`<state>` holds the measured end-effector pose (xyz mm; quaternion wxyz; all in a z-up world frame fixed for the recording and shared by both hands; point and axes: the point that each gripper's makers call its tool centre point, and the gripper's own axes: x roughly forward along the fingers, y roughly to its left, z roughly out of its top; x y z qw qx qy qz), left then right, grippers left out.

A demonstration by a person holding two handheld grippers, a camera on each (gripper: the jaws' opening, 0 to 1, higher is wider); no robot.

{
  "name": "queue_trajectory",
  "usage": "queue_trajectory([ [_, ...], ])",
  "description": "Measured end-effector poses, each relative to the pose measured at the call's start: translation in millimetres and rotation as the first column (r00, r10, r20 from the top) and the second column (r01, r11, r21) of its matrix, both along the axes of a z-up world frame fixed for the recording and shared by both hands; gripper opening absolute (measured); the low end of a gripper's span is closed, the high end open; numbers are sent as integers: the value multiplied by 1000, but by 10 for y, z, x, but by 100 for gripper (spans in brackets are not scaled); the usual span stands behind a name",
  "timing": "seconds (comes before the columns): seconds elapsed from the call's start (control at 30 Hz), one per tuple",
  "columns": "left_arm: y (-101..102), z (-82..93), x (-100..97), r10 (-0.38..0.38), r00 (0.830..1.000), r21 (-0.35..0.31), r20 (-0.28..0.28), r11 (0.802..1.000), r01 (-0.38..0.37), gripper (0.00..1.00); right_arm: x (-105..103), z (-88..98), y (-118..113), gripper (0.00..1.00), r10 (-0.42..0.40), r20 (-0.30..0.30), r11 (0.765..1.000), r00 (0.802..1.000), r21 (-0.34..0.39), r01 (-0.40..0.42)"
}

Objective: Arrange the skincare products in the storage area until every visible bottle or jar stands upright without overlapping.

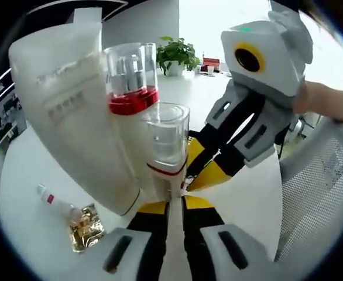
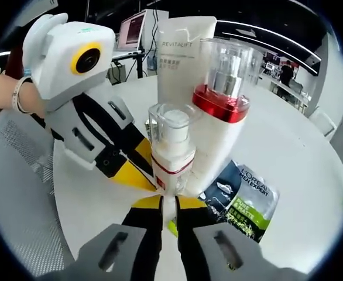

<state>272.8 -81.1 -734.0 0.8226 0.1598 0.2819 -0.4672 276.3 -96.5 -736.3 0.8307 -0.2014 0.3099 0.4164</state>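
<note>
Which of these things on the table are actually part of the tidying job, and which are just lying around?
Part of the job:
- small pump bottle, with both grippers at its base
- tall bottle with red band
- white Revitalift tube
- little tube lying flat

Probably just lying about:
- green and black sachet
- gold foil packet
- potted plant
- mesh chair

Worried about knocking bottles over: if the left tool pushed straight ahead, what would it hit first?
Most likely the small clear-capped pump bottle, standing right past the left tool's tips; the taller red-banded bottle stands behind, though depth is unclear.
</note>
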Motion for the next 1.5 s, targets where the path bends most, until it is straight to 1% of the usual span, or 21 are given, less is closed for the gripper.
queue_trajectory([
  [0.47, 2, -6, 22, 4, 1000, 1, 5, 1000, -4, 6, 32, 1, 1, 7, 22, 28, 1000, 999, -17, -22],
  [0.9, 12, -4, 11, 4, 1000, 5, 6, 1000, -4, 6, 36, -4, 19, 7, 41, 45, 998, 998, -42, -39],
  [0.97, 17, -5, 19, 7, 1000, 7, 9, 1000, -7, 5, 12, -19, 35, 7, 45, 39, 998, 998, -47, -43],
  [1.23, 23, 3, 24, 10, 1000, 4, 10, 1000, -11, 6, 21, -19, 26, 7, 39, 35, 999, 999, -40, -38],
  [1.43, 39, -13, 22, 13, 1000, 11, 7, 1000, -13, 6, 21, -27, 12, 7, 38, 36, 998, 999, -51, -36],
  [1.5, 46, -18, 18, 16, 1000, 13, 5, 1000, -16, 6, 41, -1, 8, 7, 21, 38, 999, 999, -35, -20],
])
